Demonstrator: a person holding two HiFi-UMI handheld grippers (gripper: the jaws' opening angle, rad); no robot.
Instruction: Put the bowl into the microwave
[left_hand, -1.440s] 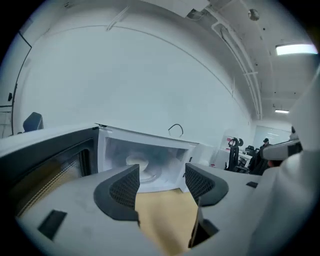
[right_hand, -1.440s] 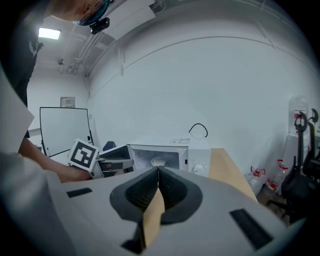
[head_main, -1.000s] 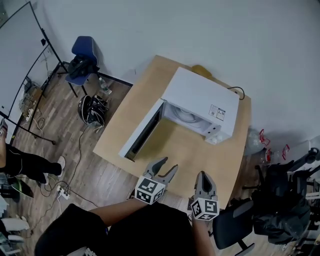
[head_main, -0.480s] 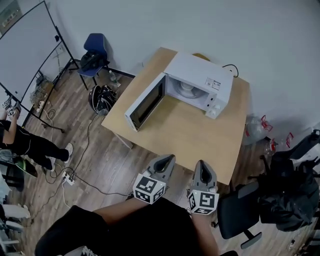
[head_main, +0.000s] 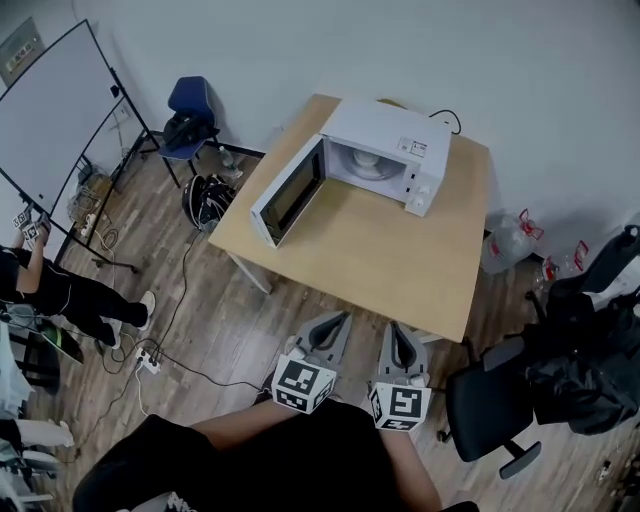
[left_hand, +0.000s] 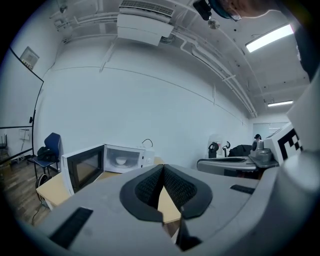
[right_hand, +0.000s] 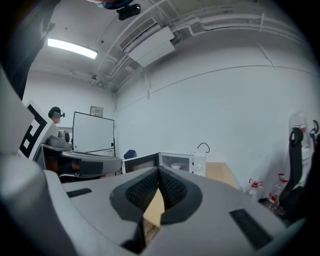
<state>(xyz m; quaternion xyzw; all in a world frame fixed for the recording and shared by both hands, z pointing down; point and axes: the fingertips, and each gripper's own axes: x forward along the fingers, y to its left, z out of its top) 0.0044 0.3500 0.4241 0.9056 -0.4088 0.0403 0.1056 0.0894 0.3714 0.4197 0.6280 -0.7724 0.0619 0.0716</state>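
Observation:
A white microwave (head_main: 392, 150) stands at the far side of the wooden table (head_main: 400, 262), its door (head_main: 288, 195) swung open to the left. A white bowl (head_main: 368, 169) sits inside the cavity; it also shows as a small bowl (left_hand: 120, 161) in the left gripper view and a bowl (right_hand: 176, 165) in the right gripper view. My left gripper (head_main: 338, 320) and right gripper (head_main: 397, 332) hang side by side over the floor, short of the table's near edge. Both are shut with nothing between the pads. Both point roughly level at the microwave (left_hand: 122, 159).
A blue chair (head_main: 188, 108) and a whiteboard (head_main: 52, 110) stand at the left, with a black bag (head_main: 205, 198) and cables on the wooden floor. A black office chair (head_main: 492, 408) is at the right, water bottles (head_main: 505, 240) beyond it. A person (head_main: 45, 285) stands far left.
The left gripper's jaws were spread a second ago and are now shut. Both grippers and the head have drawn back from the table, so the microwave looks farther away.

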